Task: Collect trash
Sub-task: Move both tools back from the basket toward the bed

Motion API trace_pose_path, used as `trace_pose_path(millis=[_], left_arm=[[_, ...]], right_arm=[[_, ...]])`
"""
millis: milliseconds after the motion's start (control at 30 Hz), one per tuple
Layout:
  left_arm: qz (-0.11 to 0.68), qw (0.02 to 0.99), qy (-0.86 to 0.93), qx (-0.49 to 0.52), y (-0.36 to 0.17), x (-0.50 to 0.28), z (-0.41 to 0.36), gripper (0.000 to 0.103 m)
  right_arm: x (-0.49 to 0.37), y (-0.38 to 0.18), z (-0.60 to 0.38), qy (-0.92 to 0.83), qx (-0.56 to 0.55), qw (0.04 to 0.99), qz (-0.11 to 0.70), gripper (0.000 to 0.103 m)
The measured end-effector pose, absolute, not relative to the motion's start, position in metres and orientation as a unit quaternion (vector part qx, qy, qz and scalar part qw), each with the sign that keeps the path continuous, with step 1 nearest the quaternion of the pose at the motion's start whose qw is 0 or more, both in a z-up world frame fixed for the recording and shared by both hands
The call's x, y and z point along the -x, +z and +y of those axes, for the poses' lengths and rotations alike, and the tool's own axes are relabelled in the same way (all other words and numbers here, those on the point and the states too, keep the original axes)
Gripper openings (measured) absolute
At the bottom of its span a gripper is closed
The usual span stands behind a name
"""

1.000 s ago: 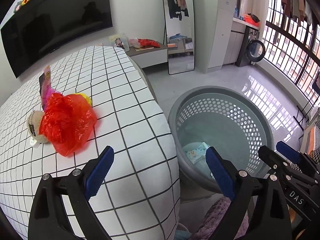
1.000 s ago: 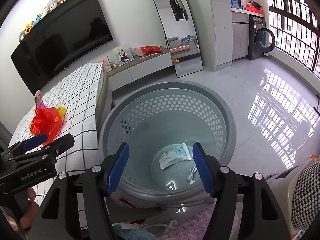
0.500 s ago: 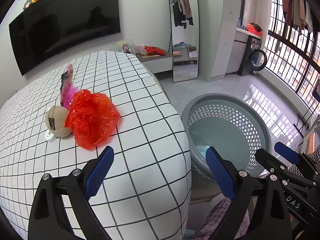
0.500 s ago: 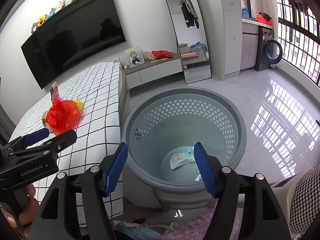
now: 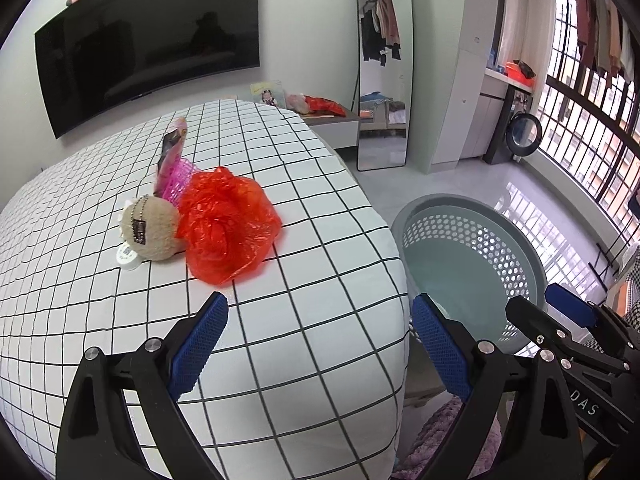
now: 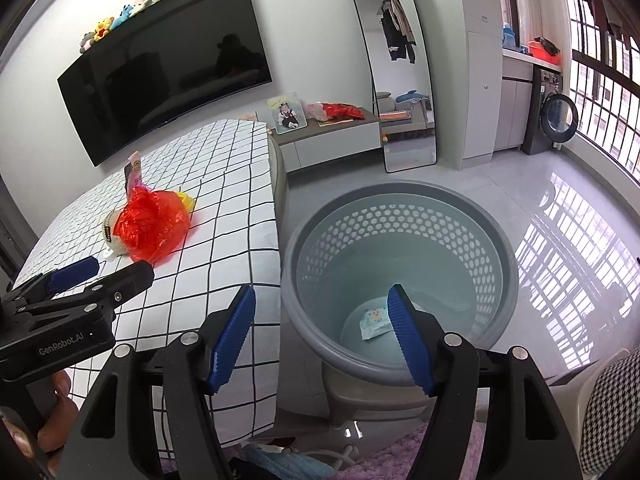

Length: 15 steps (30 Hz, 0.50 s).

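Observation:
A crumpled red plastic bag (image 5: 226, 224) lies on the checked bed (image 5: 280, 344), with a beige plush ball (image 5: 150, 228), a pink wrapper (image 5: 174, 160) and a small white lid (image 5: 128, 258) beside it. My left gripper (image 5: 320, 344) hangs open over the bed's near corner, short of the bag, with nothing between its fingers. The grey perforated basket (image 6: 400, 256) stands on the floor beside the bed, with a wipes packet (image 6: 374, 322) at its bottom. My right gripper (image 6: 322, 340) is open and empty above the basket's near rim. The red bag (image 6: 152, 228) shows there too.
A low cabinet (image 6: 332, 136) with a photo frame and red items stands behind the bed, next to a standing mirror (image 6: 400, 68). A large TV (image 6: 168, 68) hangs on the wall. A purple rug (image 5: 448, 440) lies below the grippers. Glossy floor extends to the right.
Both views have pulled back and swung left: the bed and red bag now fill more of each frame, the basket has slid right. Both grippers stay open.

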<state>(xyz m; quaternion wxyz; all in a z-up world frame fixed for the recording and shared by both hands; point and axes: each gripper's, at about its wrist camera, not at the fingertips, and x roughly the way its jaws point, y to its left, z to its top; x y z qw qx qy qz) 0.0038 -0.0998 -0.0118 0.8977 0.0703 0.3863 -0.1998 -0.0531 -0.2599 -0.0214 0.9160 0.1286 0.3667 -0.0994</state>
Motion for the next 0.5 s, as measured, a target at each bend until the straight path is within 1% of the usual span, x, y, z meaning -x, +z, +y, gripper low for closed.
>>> trace_pose_path(millis=[500], left_arm=[[0.389,0.902,-0.181,-0.044,-0.011,-0.012,-0.066,0.091]], right_arm=[[0.03,-0.023,-0.228,-0.079,-0.104,0.915,0.382,0.066]])
